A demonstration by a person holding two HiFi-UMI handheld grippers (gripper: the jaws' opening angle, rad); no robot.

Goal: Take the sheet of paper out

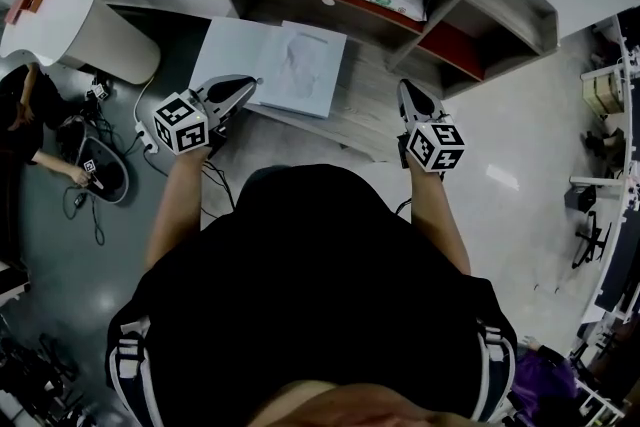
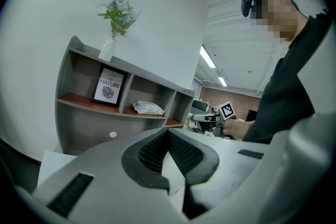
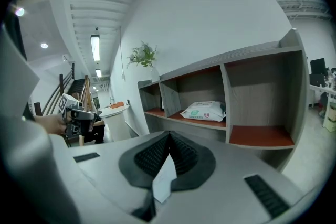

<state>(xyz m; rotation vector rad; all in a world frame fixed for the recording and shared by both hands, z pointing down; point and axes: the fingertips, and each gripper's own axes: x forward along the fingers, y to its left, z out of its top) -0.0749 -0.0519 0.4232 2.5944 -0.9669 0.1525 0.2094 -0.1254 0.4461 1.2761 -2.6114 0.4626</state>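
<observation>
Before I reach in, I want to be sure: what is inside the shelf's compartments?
A framed print stands in the left compartment, a pack of wipes lies in the middle one. The right one looks bare. Behind the print is covered.

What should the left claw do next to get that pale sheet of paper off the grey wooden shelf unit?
Probably open the left claw and slide it onto the near edge of the pale sheet of paper. Its jaws are shut with the tips right at that edge, while the right claw, also shut, sits apart from the sheet.
</observation>
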